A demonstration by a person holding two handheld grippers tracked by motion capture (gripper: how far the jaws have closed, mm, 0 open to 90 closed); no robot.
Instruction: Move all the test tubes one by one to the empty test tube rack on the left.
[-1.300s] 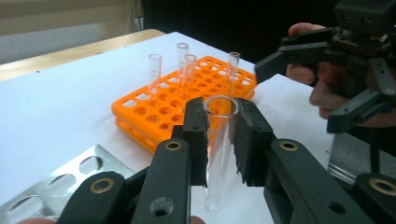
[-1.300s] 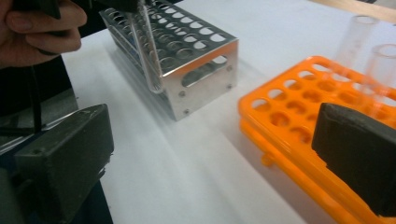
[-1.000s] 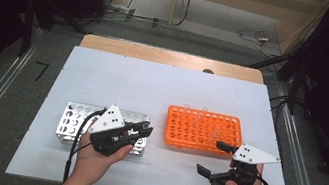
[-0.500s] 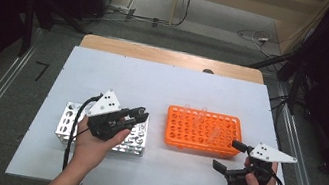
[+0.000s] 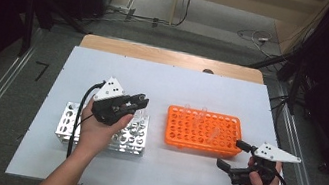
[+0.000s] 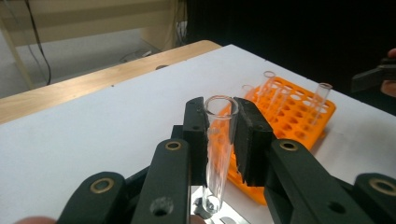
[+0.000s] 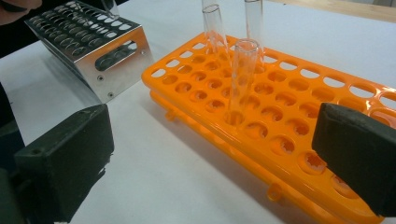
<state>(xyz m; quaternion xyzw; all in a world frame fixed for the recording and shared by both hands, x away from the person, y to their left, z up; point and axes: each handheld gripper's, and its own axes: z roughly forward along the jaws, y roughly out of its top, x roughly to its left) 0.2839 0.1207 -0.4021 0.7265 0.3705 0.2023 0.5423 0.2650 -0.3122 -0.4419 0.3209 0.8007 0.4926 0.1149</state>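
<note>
My left gripper (image 6: pixel 219 116) is shut on a clear glass test tube (image 6: pixel 218 154), which stands upright between its black pads over the metal rack (image 5: pixel 71 122). In the high view the left gripper (image 5: pixel 139 102) hangs above that rack's right half. The orange rack (image 5: pixel 204 129) lies right of it and holds three clear tubes (image 7: pixel 240 79). My right gripper (image 5: pixel 231 156) stands open near the table's front right, just off the orange rack's near right corner. Its wide-apart pads (image 7: pixel 70 163) frame the orange rack (image 7: pixel 289 126) with nothing between them.
The white table top (image 5: pixel 169 83) has free room behind both racks and in front of them. The metal rack (image 7: pixel 88 44) shows at upper left in the right gripper view. A wooden strip (image 5: pixel 168 56) runs along the far edge. Cables lie on the floor beyond.
My left hand has moved up and to the right over the metal rack with the tube in its jaws. My right hand has shifted right and slightly toward the table's front edge.
</note>
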